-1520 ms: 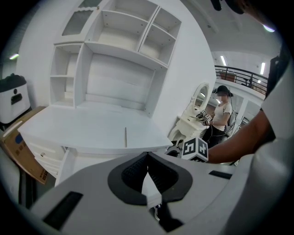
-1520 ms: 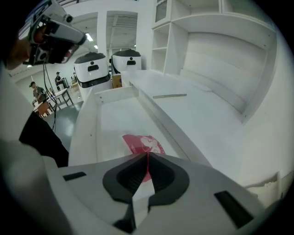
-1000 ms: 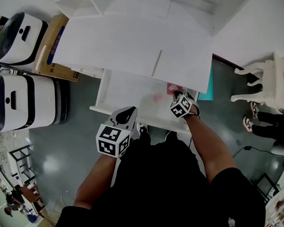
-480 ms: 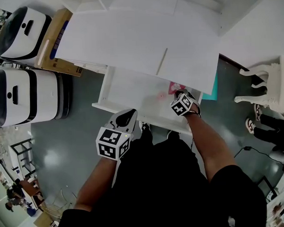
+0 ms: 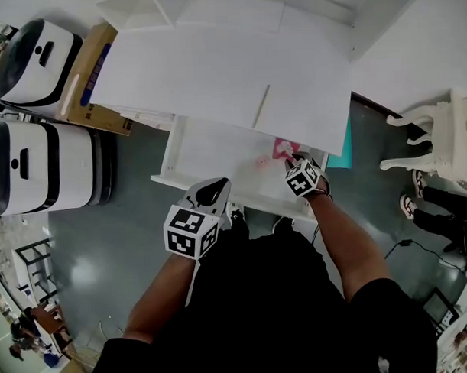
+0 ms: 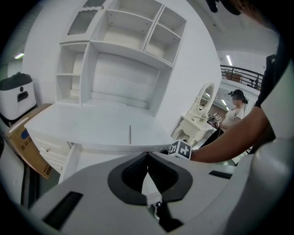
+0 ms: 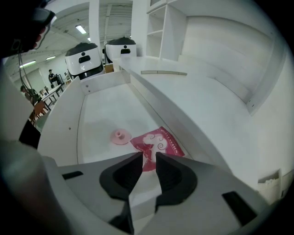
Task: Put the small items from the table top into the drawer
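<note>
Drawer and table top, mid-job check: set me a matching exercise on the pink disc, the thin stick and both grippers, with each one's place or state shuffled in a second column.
Column 1
1. pink disc
2. thin stick
3. left gripper
4. right gripper

Column 2
A. jaws apart, pointing at the red packet
B. lies on the table top
C. jaws together, nothing between them
D. lies in the open drawer

Pairs: 1-D, 2-B, 3-C, 4-A
</note>
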### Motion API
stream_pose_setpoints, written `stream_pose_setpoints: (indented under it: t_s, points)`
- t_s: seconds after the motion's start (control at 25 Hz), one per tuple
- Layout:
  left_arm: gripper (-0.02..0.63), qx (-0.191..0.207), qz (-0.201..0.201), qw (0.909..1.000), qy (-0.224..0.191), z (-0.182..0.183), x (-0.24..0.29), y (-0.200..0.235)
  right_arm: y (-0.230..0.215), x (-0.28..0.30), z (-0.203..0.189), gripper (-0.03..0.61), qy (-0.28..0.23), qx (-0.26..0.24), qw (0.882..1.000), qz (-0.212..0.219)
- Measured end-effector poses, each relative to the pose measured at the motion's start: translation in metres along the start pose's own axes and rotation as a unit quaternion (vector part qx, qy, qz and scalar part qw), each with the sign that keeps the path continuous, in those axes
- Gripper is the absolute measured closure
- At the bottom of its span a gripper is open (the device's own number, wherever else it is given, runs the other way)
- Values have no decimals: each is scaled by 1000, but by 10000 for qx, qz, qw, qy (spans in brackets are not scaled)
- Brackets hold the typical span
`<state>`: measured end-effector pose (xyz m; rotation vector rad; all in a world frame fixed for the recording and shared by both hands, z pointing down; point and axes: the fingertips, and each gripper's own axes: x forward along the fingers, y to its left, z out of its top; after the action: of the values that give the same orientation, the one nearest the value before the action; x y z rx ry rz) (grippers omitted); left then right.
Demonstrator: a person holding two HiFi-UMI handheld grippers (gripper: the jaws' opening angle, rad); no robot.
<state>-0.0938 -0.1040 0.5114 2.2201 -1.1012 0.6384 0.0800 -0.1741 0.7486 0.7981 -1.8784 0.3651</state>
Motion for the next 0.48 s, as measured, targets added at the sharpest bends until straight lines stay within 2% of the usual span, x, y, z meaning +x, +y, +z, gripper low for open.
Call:
stream_pose_setpoints:
  t_s: [0.24, 0.48]
  points:
    - [604, 164, -210, 9996, -79, 8, 5, -10, -2, -53, 18, 499, -605, 498, 9969, -83]
    - [604, 364, -457, 9982, -132, 17, 12, -22, -2, -121, 43, 499, -1246, 1351, 9830, 49]
